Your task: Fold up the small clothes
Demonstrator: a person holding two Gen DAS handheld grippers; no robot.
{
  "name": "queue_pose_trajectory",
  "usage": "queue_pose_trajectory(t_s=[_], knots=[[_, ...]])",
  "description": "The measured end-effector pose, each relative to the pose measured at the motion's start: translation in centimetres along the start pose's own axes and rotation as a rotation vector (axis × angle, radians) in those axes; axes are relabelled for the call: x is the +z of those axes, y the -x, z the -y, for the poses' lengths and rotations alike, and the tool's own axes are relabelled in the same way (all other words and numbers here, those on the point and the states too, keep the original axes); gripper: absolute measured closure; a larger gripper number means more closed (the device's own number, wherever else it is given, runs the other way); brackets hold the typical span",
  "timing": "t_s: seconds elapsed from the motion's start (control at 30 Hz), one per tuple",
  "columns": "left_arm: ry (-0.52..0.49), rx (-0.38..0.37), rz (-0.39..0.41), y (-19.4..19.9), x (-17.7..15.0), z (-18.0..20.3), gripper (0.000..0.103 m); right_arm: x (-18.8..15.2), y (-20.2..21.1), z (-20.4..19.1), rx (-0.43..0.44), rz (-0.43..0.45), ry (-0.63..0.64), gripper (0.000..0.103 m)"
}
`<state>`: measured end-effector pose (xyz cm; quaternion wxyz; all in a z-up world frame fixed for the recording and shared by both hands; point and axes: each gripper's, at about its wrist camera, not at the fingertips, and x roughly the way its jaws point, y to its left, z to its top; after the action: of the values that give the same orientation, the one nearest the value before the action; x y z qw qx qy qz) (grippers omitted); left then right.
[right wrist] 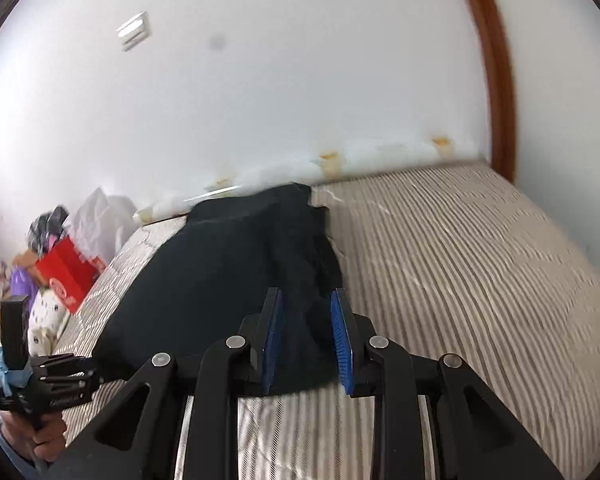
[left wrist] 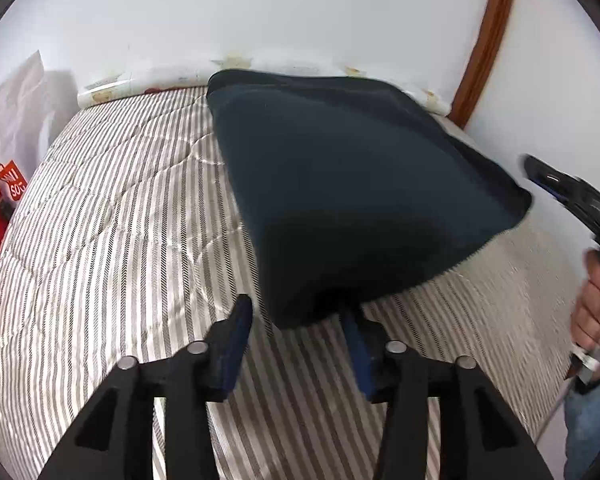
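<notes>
A dark navy garment (left wrist: 352,184) lies spread on the striped mattress (left wrist: 112,216), its near corner reaching between the fingers of my left gripper (left wrist: 296,312), which stands open around that corner. In the right wrist view the same garment (right wrist: 220,280) runs away toward the wall, and its near bunched edge lies between the blue pads of my right gripper (right wrist: 306,332), which is open with a clear gap on each side. The right gripper also shows at the right edge of the left wrist view (left wrist: 572,196); the left gripper shows at lower left of the right wrist view (right wrist: 48,380).
A white wall (right wrist: 260,80) borders the far side of the mattress, with a brown wooden frame (right wrist: 496,80) at right. A red bag (right wrist: 68,272), white bags and clutter stand off the bed's left side. Bare striped mattress (right wrist: 460,260) extends right of the garment.
</notes>
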<state>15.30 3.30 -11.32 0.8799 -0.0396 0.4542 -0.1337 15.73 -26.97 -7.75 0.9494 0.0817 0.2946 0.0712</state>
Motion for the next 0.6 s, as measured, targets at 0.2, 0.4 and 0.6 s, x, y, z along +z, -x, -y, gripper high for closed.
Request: queue_pose_trajectory(t_s=[0.2,0.4,0.6], knots=[[-0.026,-0.010,0.085,3.9,1.1,1.1,0.054,-1.7,-4.4,-1.3,-0.090,-0.076,0.076,0.083],[-0.058,0.004,0.111,2.8,4.4,0.6,0.053,-3.5,-3.3,0.4,-0.116,-0.143,0.048,0.084],[-0.024,0.007,0.011,-1.3,3.2,-1.0,0.051,-1.3,-0.7,0.2,-0.092,-0.108,0.056,0.081]])
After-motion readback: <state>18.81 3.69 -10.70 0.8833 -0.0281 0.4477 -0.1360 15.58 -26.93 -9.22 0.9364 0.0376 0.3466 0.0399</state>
